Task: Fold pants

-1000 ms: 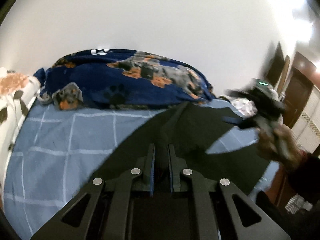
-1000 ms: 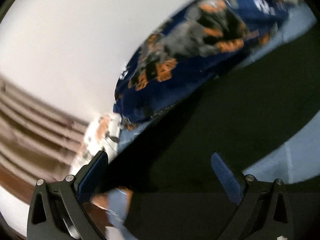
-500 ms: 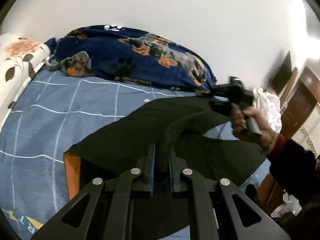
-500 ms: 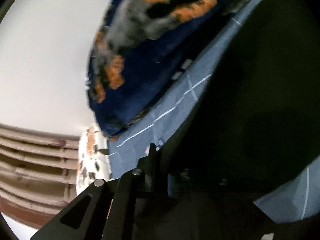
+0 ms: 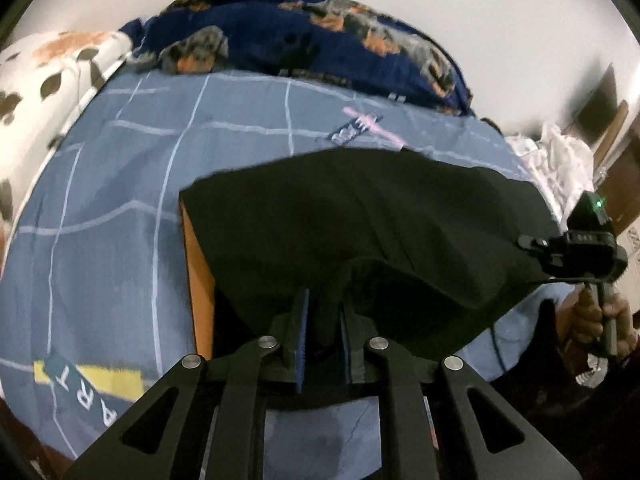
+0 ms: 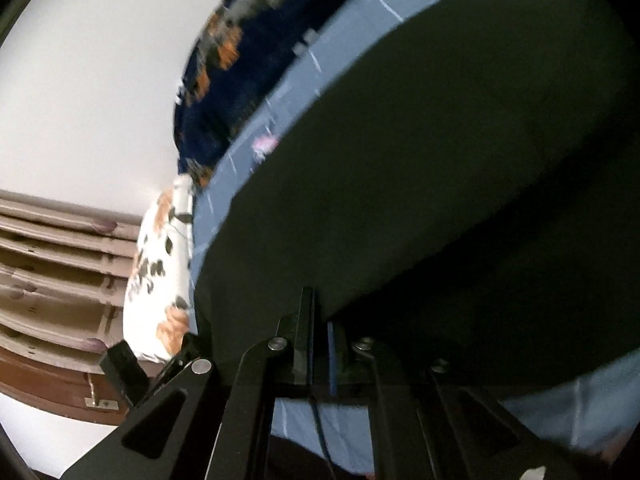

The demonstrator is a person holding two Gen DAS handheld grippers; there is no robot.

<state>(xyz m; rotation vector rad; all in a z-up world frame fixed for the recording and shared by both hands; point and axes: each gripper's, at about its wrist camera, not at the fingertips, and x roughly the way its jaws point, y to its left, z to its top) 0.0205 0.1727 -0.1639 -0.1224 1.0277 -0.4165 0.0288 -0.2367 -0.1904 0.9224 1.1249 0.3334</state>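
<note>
Bedroom setting: a white wall behind, and a bed (image 5: 120, 208) dressed in a blue grid-patterned sheet that serves as the work surface. A navy dog-print blanket (image 5: 320, 40) is heaped along the far edge of the bed, a floral pillow (image 5: 44, 80) lies at its left end, and white laundry (image 5: 552, 156) sits past the right end.

The pants (image 5: 360, 220), black, lie spread across the middle of the sheet with their near edge lifted. An orange panel shows at their left end, apparently an inner face or lining. Long axis runs left to right across the bed, roughly parallel to the blanket; which end is waist and which is hem cannot be told.

Left gripper (image 5: 322, 332): jaws drawn close together, pinching a raised ridge of black fabric at the near edge. Right gripper (image 6: 316, 344): jaws likewise nearly closed with black cloth bunched between them, at the garment's right near corner; in the left view it appears at the right margin, held by the person's hand (image 5: 600, 316).

Assessment of progress: the garment appears laid out and possibly already doubled once, as a layered edge shows at the left end. The fold in hand is not completed; the near edge is raised, not laid over. Remaining, by judgement: carry this edge across, release, smooth, and possibly fold again.
</note>
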